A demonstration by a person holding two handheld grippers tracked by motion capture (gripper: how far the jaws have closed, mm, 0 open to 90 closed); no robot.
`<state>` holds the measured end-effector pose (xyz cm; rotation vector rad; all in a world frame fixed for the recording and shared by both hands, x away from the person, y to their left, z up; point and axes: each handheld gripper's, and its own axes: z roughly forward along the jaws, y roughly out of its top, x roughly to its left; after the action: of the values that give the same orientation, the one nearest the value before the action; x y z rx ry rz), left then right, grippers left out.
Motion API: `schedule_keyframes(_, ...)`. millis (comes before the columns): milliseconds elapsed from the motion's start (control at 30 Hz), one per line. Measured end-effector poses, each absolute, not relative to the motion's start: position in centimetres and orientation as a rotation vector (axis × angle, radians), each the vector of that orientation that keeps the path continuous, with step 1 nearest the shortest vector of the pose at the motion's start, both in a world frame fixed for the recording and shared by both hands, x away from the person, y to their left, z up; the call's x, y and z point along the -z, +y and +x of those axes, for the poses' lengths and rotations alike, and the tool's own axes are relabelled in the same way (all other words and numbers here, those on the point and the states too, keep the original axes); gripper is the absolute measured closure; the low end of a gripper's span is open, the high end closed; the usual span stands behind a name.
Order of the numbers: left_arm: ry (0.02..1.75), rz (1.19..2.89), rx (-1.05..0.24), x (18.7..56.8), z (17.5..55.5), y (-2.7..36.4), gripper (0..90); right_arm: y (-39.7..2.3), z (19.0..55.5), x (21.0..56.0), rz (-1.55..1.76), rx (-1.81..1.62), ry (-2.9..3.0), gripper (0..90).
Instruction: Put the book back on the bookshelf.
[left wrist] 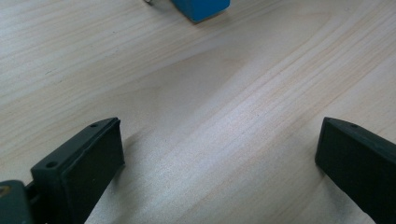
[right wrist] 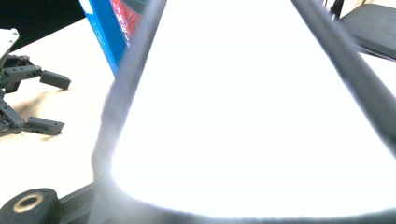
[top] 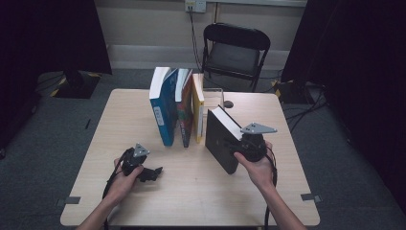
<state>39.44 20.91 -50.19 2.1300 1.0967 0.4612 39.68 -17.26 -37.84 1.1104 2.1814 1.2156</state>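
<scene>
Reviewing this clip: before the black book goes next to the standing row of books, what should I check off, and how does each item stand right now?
1. Right gripper around the black book: ok; whether the pads press, cannot tell.
2. Black book upright, white pages up: ok.
3. Gap beside the yellow book open: ok.
4. Row standing, blue book included: ok.
5. Left gripper open, resting on the table, away from the row: ok.

Black book (top: 221, 139) upright (tilted), beside shelved books (top: 178, 106).
</scene>
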Motion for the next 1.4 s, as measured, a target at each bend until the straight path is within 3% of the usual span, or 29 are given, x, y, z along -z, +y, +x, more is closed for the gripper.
schedule_keyframes(433, 1.099, 2.132, -0.463, 50.2, 39.5, 20.9, 0.0, -16.8, 40.6, 34.1, 1.210, -1.081, 2.315, 46.5)
schedule_keyframes(800, 1.103, 2.127, -0.462, 50.2, 39.4, 20.8, 0.0, -14.2, 43.8, 31.7, 1.283, -0.734, 2.527, 47.5)
schedule_keyframes(1400, 1.110, 2.124, -0.464, 50.2, 39.4, 20.8, 0.0, -11.5, 46.9, 32.3, 1.345, -0.342, 2.704, 43.0)
